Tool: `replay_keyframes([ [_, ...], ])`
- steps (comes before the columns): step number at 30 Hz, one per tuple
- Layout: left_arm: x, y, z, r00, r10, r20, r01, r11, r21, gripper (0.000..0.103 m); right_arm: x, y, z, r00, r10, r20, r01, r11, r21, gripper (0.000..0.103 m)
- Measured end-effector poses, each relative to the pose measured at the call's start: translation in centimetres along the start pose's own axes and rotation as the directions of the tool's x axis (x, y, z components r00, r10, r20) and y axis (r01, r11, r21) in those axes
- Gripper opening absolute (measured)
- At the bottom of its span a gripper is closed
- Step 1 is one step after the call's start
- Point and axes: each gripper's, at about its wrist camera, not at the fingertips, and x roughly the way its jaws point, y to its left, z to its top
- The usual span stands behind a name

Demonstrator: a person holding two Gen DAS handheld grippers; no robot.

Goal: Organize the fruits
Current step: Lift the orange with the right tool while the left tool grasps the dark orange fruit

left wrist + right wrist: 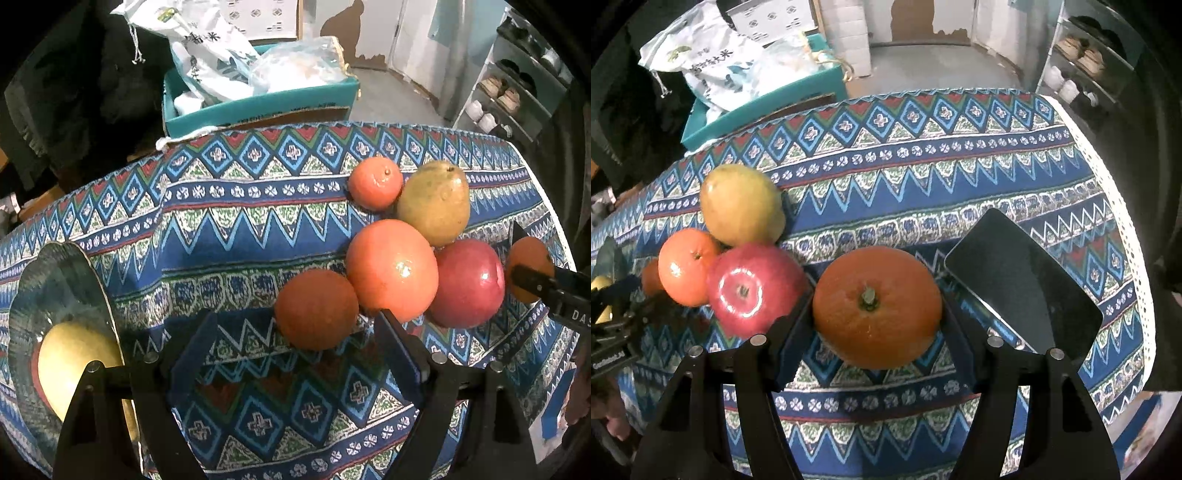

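In the left wrist view a cluster of fruit lies on the patterned cloth: a dark orange (316, 309), a larger orange (392, 268), a red apple (467, 283), a yellow-green mango (436, 202) and a small tangerine (375, 182). A glass plate (55, 295) at left holds a yellow fruit (70, 365). My left gripper (295, 354) is open and empty, just short of the dark orange. My right gripper (875, 325) has its fingers on both sides of an orange (877, 306), touching it on the cloth. That orange also shows in the left wrist view (526, 267). The apple (753, 288) and mango (742, 205) lie to its left.
A black phone (1023, 280) lies on the cloth right of the held orange. A teal box (258, 103) with white bags stands beyond the table's far edge. A shoe rack (509, 96) stands at far right. The table edge curves close on the right.
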Motion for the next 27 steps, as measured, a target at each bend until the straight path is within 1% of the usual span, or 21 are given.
replay_keyframes([
  [1,0.0,0.0,0.0,1.000,0.004,-0.004,-0.004,1.000,0.009,0.084,0.0,-0.1,0.0,1.000,0.001,0.000,-0.001,1.000,0.001,0.067],
  [3,0.1,0.0,0.1,1.000,0.014,-0.013,-0.014,1.000,0.026,0.081,0.2,-0.1,0.3,1.000,0.005,-0.001,-0.005,1.000,0.006,0.067],
  [6,0.2,-0.2,0.0,1.000,0.007,-0.016,-0.006,0.999,0.043,0.081,0.2,0.0,0.4,1.000,0.011,-0.002,-0.011,1.000,0.008,0.067],
  [10,0.7,-0.6,0.1,1.000,0.022,-0.019,-0.021,0.997,0.073,0.081,0.2,0.2,0.7,1.000,0.017,0.003,-0.017,1.000,0.006,0.067],
  [14,1.4,-0.3,0.2,0.999,0.022,-0.026,-0.020,0.998,0.059,0.081,0.0,0.4,0.7,1.000,0.019,0.008,-0.019,1.000,-0.004,0.067],
  [17,1.4,-0.2,0.3,1.000,0.018,-0.013,-0.018,0.998,0.053,0.080,0.0,0.5,0.8,1.000,0.024,0.009,-0.024,1.000,-0.003,0.067],
  [18,1.4,-0.2,0.4,1.000,0.011,-0.008,-0.011,0.999,0.048,0.076,0.0,0.4,0.8,1.000,0.026,0.009,-0.026,1.000,-0.003,0.067],
  [19,1.3,-0.2,0.5,1.000,-0.006,-0.005,0.006,0.999,0.046,0.066,0.0,0.4,0.8,1.000,0.027,0.010,-0.027,1.000,-0.002,0.067],
  [20,1.4,-0.2,0.6,0.999,-0.038,-0.010,0.038,0.998,0.042,0.059,-0.1,0.4,0.8,1.000,0.029,0.011,-0.029,1.000,-0.003,0.067],
  [21,1.5,-0.2,0.7,0.997,-0.078,-0.022,0.079,0.996,0.033,0.047,-0.1,0.5,0.8,1.000,0.029,0.012,-0.029,1.000,-0.003,0.067],
  [22,1.5,-0.2,0.6,0.996,-0.082,-0.024,0.083,0.996,0.030,0.046,-0.2,0.5,0.8,0.999,0.030,0.013,-0.030,1.000,-0.003,0.067],
  [25,1.3,-0.7,0.5,0.998,-0.057,-0.019,0.058,0.997,0.045,0.046,-0.4,0.5,0.9,0.999,0.032,0.015,-0.032,0.999,0.000,0.067],
  [27,1.1,-0.6,0.4,0.998,-0.057,-0.018,0.058,0.998,0.031,0.045,-0.6,0.6,1.0,0.999,0.034,0.020,-0.034,0.999,-0.003,0.067],
])
